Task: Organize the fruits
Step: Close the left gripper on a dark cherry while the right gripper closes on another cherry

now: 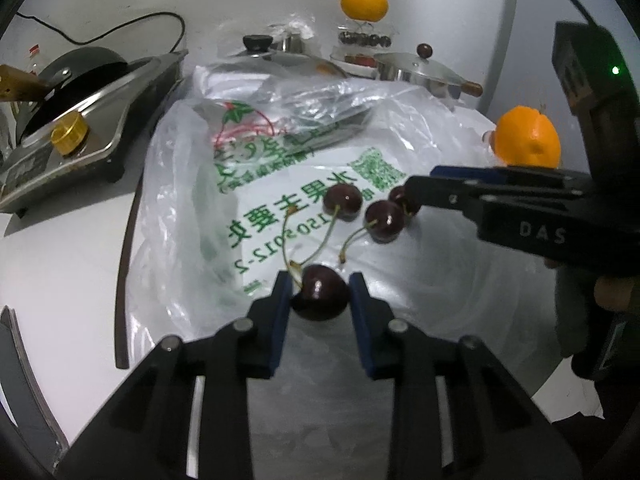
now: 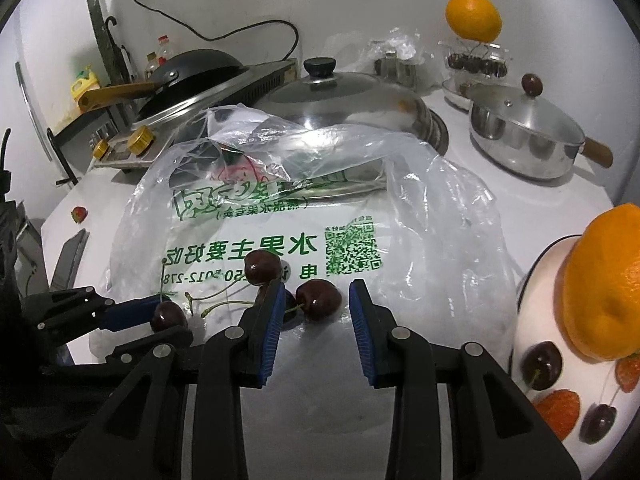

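Observation:
Several dark cherries with stems lie on a clear plastic bag point(image 1: 280, 184) printed in green. My left gripper point(image 1: 319, 284) is open, its blue pads on either side of the nearest cherry point(image 1: 320, 294); the same cherry shows in the right wrist view point(image 2: 168, 316). Two more cherries point(image 1: 343, 201) point(image 1: 384, 221) lie beyond it. My right gripper point(image 2: 315, 295) is open, with a cherry point(image 2: 319, 299) between its tips, and another cherry point(image 2: 262, 267) is just behind the left pad. In the left wrist view the right gripper point(image 1: 420, 194) reaches in from the right.
A white plate point(image 2: 536, 280) at the right holds an orange point(image 2: 604, 280), two cherries point(image 2: 541, 365) and strawberries. A second orange point(image 2: 473, 17) sits on a clear box of cherries at the back. A lidded pot point(image 2: 524, 136), a large steel lid point(image 2: 344, 100) and a stove with wok point(image 2: 192, 72) stand behind.

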Tool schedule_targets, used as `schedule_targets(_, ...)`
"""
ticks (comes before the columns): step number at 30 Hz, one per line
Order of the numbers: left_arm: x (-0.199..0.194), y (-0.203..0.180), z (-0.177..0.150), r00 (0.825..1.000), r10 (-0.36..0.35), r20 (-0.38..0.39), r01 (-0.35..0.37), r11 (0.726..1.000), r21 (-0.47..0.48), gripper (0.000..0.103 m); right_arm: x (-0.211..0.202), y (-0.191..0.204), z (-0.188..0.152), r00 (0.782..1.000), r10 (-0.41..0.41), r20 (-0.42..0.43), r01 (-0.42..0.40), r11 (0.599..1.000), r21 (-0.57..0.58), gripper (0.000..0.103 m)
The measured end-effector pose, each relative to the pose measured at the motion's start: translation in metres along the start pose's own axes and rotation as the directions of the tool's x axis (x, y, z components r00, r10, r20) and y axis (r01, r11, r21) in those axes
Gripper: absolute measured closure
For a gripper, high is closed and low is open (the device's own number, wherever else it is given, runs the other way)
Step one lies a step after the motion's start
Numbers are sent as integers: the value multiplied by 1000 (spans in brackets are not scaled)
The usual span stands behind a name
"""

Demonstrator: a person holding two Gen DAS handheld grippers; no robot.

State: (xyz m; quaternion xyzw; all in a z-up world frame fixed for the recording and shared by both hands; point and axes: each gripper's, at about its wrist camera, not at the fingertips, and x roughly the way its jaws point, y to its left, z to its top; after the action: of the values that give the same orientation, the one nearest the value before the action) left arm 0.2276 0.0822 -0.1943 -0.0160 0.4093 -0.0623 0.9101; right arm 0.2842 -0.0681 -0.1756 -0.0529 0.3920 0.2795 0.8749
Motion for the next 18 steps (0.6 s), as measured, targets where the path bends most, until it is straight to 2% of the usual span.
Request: schedule_targets(18, -4, 7, 10, 1000, 1, 26, 0, 1000, -22, 73, 20, -16, 3, 998, 55, -35, -51, 994, 97, 68)
